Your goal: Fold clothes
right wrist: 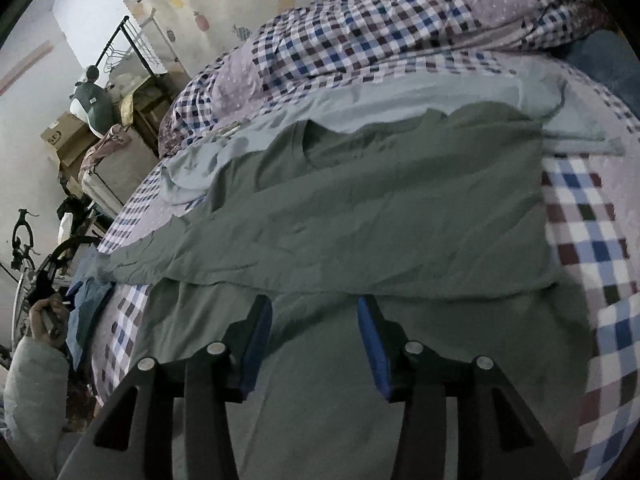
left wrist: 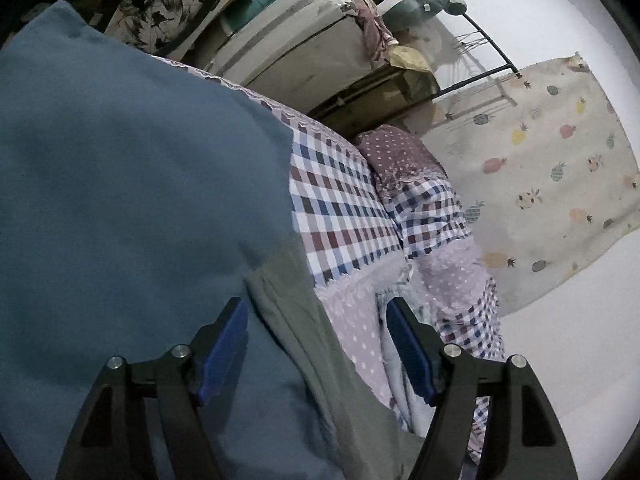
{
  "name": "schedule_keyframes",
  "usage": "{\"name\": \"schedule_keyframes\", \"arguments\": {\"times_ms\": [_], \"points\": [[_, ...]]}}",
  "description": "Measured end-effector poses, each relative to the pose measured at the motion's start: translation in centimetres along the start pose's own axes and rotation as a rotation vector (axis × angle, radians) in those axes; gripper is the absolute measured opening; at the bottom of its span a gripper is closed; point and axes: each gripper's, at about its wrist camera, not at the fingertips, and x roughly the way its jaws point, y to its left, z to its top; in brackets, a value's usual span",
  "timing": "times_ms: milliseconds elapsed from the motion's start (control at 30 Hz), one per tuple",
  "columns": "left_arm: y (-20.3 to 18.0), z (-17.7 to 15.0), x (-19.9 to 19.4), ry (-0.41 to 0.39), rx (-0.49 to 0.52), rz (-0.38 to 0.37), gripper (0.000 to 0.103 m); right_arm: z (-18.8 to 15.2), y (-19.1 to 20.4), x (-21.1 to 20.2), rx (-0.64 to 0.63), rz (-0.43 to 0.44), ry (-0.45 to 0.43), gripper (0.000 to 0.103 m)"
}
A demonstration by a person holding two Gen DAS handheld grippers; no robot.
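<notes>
A grey-green T-shirt [right wrist: 380, 216] lies spread on the checked bed cover [right wrist: 592, 240], its lower part folded up so a fold edge runs just beyond my right gripper [right wrist: 316, 304]. That gripper is open, hovering over the shirt with nothing between its blue pads. A pale blue garment [right wrist: 400, 100] lies under and beyond the shirt. In the left wrist view my left gripper [left wrist: 316, 308] is open above a strip of the grey-green shirt [left wrist: 320, 360]. A blue cloth [left wrist: 132, 184] fills the left of that view.
The checked quilt [left wrist: 340, 208] is bunched along the far side of the bed. A pineapple-print curtain [left wrist: 540, 168], a clothes rack [left wrist: 492, 48], boxes and a bicycle [right wrist: 36, 272] stand past the bed's end. A person's hand and sleeve [right wrist: 36, 364] show at lower left.
</notes>
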Motion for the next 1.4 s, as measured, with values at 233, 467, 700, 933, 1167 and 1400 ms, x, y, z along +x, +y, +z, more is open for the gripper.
{"name": "schedule_keyframes", "arguments": {"times_ms": [233, 467, 700, 933, 1167, 1400], "points": [[-0.2, 0.4, 2.9, 0.048, 0.08, 0.073, 0.075, -0.1, 0.2, 0.8, -0.005, -0.007, 0.015, 0.048], [-2.3, 0.2, 4.5, 0.029, 0.133, 0.147, 0.02, 0.1, 0.6, 0.2, -0.012, 0.003, -0.001, 0.048], [-6.6, -1.2, 5.1, 0.011, 0.193, 0.148, 0.005, 0.2, 0.0, -1.4, -0.027, 0.018, -0.014, 0.048], [-18.0, -6.5, 3.6, 0.039, 0.388, 0.015, 0.004, 0.2, -2.6, -3.4, -0.025, 0.047, -0.049, 0.048], [-31.5, -16.8, 1.4, 0.117, 0.626, -0.158, 0.004, 0.5, -5.9, -4.7, 0.037, 0.098, -0.069, 0.048], [-40.5, -32.4, 2.5, 0.321, 0.848, -0.26, 0.004, 1.4, -10.7, -6.1, 0.152, 0.137, -0.094, 0.049]]}}
